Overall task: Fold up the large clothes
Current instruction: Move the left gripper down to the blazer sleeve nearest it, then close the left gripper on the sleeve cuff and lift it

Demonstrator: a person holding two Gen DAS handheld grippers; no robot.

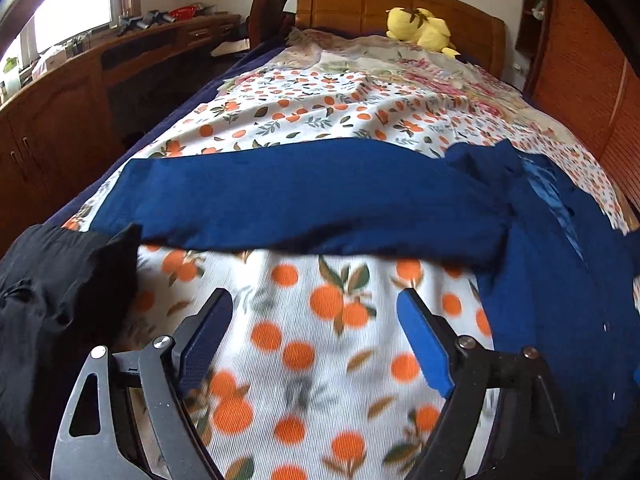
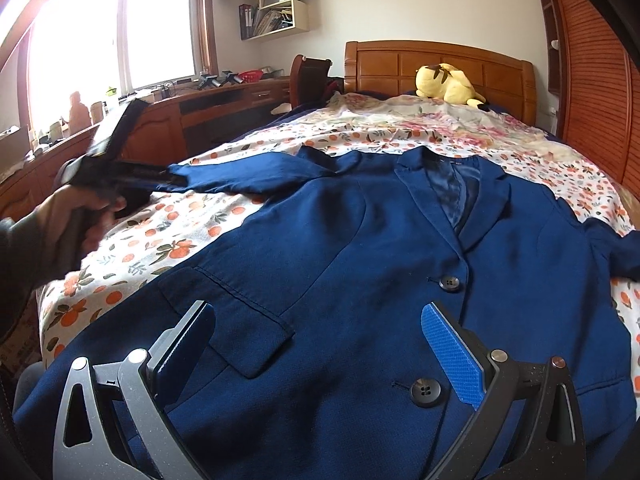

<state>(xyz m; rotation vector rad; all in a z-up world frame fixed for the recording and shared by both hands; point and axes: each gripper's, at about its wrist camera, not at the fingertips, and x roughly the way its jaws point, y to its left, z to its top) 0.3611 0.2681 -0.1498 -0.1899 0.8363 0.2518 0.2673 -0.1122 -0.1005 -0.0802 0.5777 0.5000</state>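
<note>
Lying front-up across the foot half of the bed (image 2: pixel 532 148), the navy blazer (image 2: pixel 360 240) has its collar toward the wooden headboard (image 2: pixel 440 66) and its hem at the bed's near edge. Two dark buttons (image 2: pixel 425 391) run down its front, and a flap pocket (image 2: pixel 228 320) sits on the side toward the bed's left edge. One sleeve (image 1: pixel 300 196) stretches out flat toward that left edge, over the orange-print sheet (image 1: pixel 320 120); the other sleeve bunches near the right edge.

In the left wrist view, the left claw (image 1: pixel 316 304) hangs above bare sheet near the foot of the bed, just short of the outstretched sleeve, its jaws spread wide with nothing between them. The picture is blurred around it. A crumpled black garment (image 1: pixel 60 300) lies at the bed's near left corner, touching the sleeve's cuff end.

The right claw (image 2: pixel 320 316) hovers low over the blazer's lower front, jaws wide apart and gripping nothing, with the pocket flap and the lower button showing between them. From this view the person's left hand (image 2: pixel 76 216) shows at the left edge of the bed, holding its tool beside the sleeve cuff.

A yellow plush toy (image 2: pixel 446 82) rests at the head of the bed against the headboard.
</note>
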